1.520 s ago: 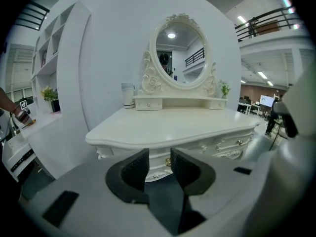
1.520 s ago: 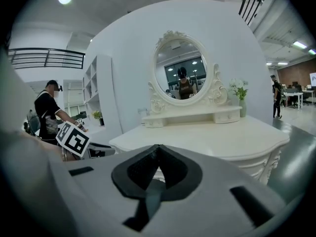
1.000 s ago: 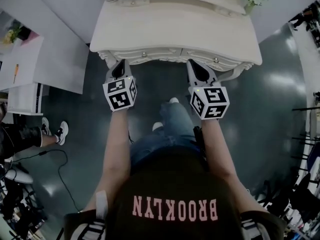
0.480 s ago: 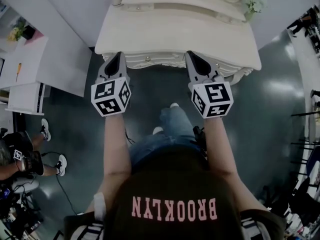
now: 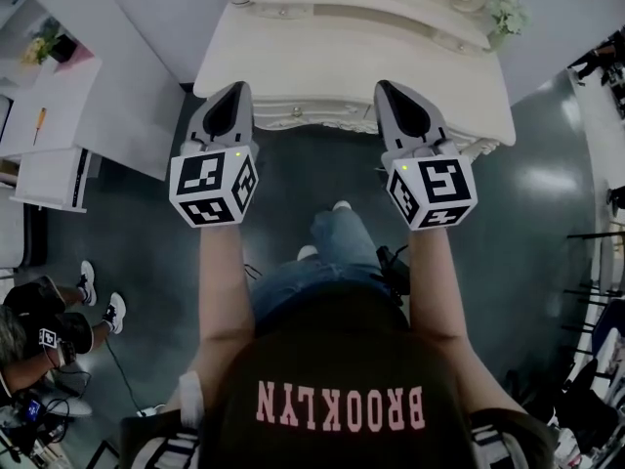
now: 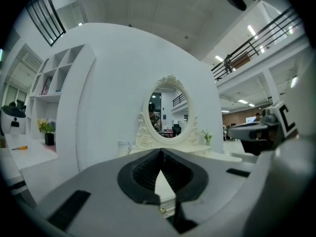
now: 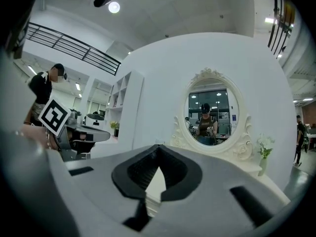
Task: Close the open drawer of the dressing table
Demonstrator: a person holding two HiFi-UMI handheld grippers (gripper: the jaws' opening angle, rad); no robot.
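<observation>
Jaws together, dressing table (image 5: 352,57) spanning left-right, drawer front (image 5: 312,115) facing person (image 5: 337,399)

**Both grippers raised in front of the dressing table**

A second ago the tips of the left gripper (image 5: 237,88) and the right gripper (image 5: 384,86) sat below the front edge of the dressing table (image 5: 352,52), against its drawer fronts. Now both tips overlap that front edge at the height of the table top. Their marker cubes show larger and nearer the head camera. The shoes (image 5: 101,301) of a seated person to the left now lie farther from the dressing table.
</observation>
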